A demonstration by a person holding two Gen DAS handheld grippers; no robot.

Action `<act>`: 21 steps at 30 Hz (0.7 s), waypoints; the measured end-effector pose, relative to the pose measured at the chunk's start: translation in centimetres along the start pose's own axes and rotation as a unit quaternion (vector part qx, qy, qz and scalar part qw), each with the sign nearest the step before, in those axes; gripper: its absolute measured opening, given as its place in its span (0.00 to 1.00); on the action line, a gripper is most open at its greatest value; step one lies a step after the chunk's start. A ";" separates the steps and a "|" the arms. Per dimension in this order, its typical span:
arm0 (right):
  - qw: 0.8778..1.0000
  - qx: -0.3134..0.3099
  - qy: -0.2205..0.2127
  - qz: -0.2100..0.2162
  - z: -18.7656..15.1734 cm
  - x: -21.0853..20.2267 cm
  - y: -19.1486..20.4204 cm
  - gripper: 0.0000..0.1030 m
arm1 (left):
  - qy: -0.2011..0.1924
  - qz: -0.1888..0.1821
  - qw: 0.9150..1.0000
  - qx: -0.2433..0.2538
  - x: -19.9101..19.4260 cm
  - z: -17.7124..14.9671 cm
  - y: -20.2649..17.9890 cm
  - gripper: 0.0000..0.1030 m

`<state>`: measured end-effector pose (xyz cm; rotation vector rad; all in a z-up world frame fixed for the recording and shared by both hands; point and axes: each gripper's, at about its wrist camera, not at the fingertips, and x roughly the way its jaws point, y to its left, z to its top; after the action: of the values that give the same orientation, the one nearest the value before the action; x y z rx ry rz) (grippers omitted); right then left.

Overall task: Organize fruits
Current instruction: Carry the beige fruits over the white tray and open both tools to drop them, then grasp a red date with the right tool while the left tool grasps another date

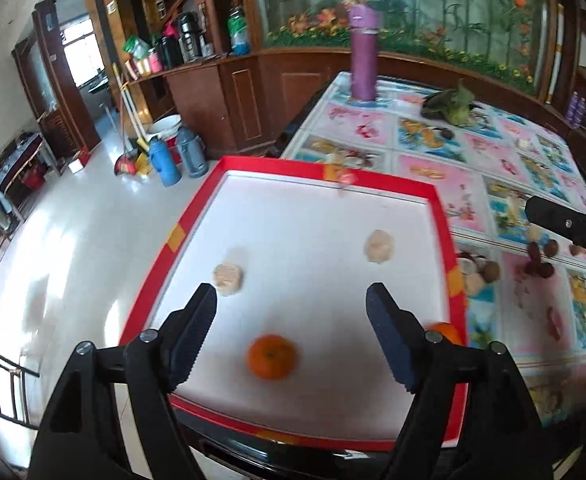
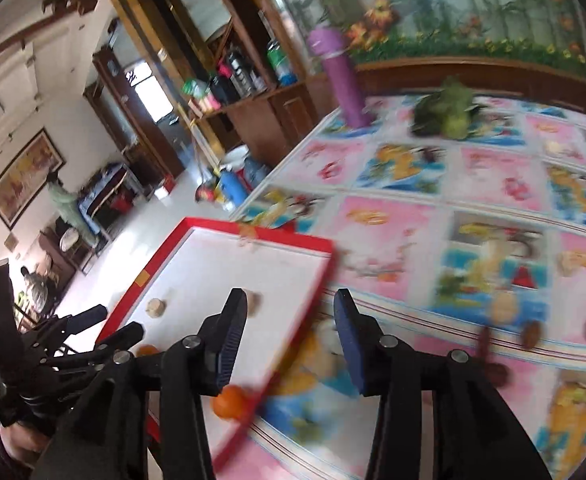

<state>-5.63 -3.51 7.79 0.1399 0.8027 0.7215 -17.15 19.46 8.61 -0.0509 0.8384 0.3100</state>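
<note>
Left wrist view: the left gripper [image 1: 291, 312] gapes empty above the tangerine [image 1: 271, 356] at 6 o'clock; lower squarely, then close gently.

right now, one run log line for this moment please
left gripper: open, empty, over red tray | right gripper: open, empty | in tray: orange, two pale fruits | more fruit on table
</note>
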 end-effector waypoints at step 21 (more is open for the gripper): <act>0.990 -0.081 0.096 -0.057 -3.7 0.9 -9.9 0.43 | 0.001 -0.146 0.982 0.121 -3.0 -3.2 -13.4 0.76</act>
<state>-2.44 -10.92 0.93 -0.1237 0.9240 0.6948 -17.51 5.43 7.63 0.0526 0.8531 -0.0701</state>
